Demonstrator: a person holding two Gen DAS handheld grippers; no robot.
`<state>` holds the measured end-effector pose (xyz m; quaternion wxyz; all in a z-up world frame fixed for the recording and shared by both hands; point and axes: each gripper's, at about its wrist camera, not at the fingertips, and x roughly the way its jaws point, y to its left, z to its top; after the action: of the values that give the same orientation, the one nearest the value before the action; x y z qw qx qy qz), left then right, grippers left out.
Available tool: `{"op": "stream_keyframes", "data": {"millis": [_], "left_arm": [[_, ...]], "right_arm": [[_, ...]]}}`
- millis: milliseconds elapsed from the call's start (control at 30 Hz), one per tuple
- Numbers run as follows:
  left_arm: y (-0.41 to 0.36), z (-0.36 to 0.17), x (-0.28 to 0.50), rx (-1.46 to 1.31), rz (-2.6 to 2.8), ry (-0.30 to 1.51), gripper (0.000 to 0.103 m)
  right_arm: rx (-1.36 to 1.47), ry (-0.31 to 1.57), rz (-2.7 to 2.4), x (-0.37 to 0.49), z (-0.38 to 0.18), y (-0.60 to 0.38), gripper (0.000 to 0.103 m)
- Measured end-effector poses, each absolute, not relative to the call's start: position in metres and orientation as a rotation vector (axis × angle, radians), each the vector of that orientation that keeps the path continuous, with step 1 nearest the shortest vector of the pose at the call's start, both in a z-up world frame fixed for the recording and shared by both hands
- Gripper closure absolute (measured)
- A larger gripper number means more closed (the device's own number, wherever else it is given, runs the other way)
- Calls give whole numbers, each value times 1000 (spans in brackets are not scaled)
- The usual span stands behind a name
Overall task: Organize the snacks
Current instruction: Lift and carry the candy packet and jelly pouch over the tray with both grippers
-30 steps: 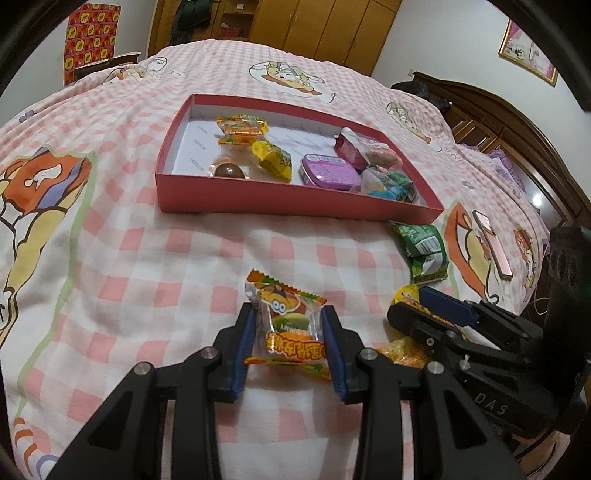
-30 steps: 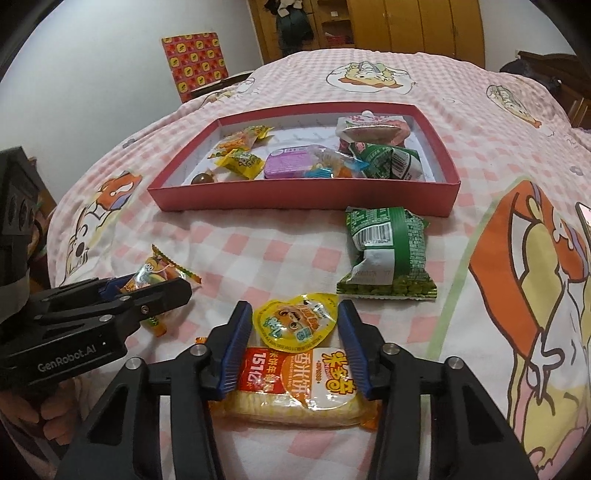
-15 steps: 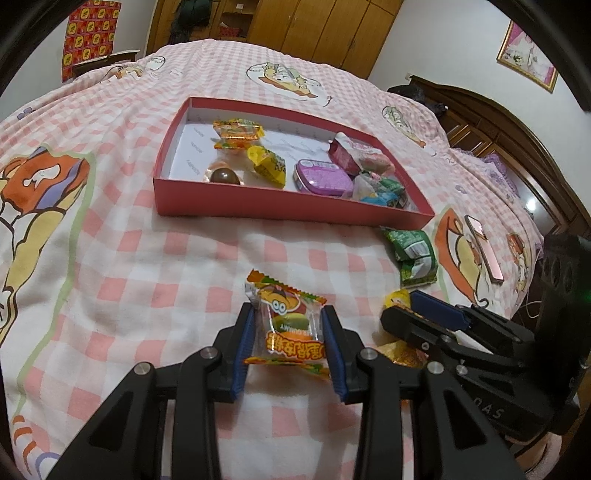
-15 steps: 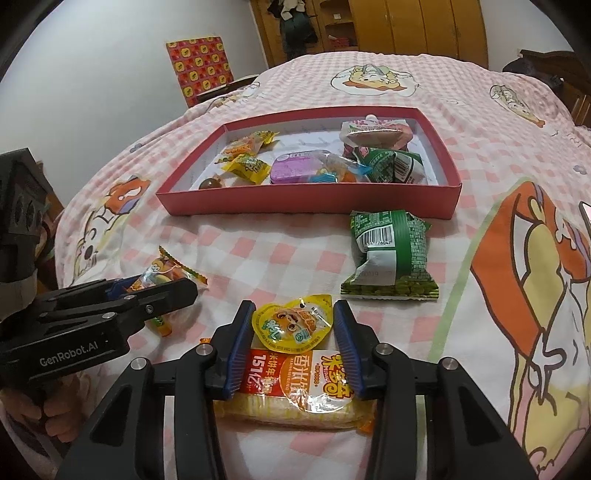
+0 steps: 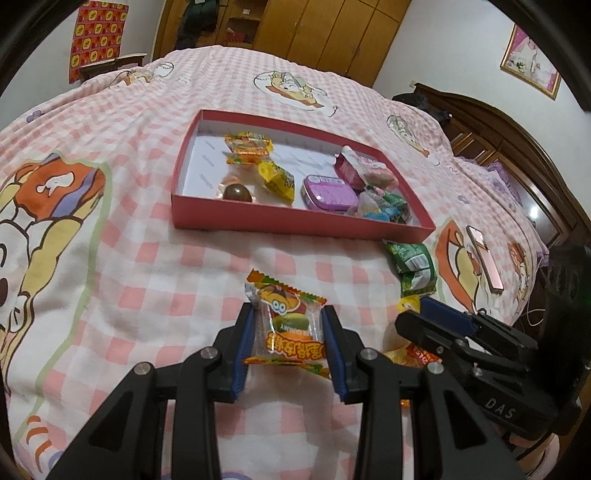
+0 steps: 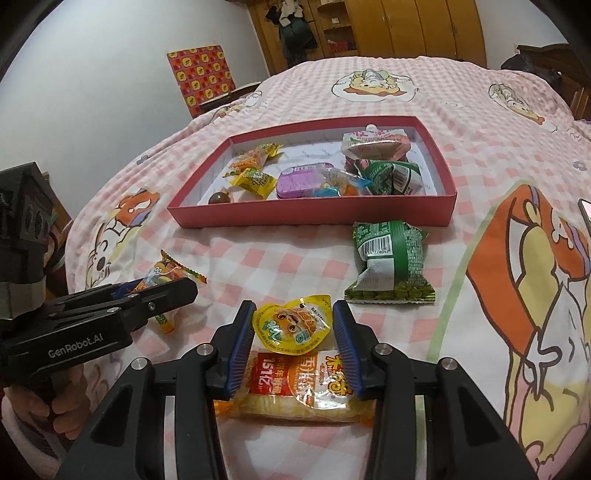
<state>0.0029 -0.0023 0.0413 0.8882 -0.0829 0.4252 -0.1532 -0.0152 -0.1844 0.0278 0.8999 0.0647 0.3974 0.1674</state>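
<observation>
A red box (image 5: 295, 223) (image 6: 310, 216) on the bed holds several snacks. My left gripper (image 5: 288, 325) (image 6: 162, 295) is shut on an orange gummy candy packet (image 5: 290, 325) and holds it above the bedspread, short of the box. My right gripper (image 6: 293, 328) (image 5: 424, 314) is shut on a yellow heart-shaped jelly pack (image 6: 291, 325), just above an orange rice-cracker pack (image 6: 299, 387) that lies on the bed. A green pea-snack pack (image 6: 389, 266) (image 5: 412, 266) lies on the bed by the box's near right corner.
The pink checked bedspread (image 5: 140, 266) slopes away on all sides. A pink phone (image 5: 485, 258) lies on the bed at the right. A dark wooden headboard (image 5: 517, 136) runs along the far right. Wardrobes (image 5: 325, 33) stand behind the bed.
Both grippers have risen and drawn back a little with their packets. The box looks farther off. The yellow jelly pack has lifted off the rice-cracker pack.
</observation>
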Motion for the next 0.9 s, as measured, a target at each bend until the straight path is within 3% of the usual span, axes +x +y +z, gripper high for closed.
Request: {"op": "stream_keyframes", "data": {"millis": [900], "left_arm": [[-22,106,71,-94,-337,773,66]], "right_arm": [[81,793,390,29,78,-184,60]]}}
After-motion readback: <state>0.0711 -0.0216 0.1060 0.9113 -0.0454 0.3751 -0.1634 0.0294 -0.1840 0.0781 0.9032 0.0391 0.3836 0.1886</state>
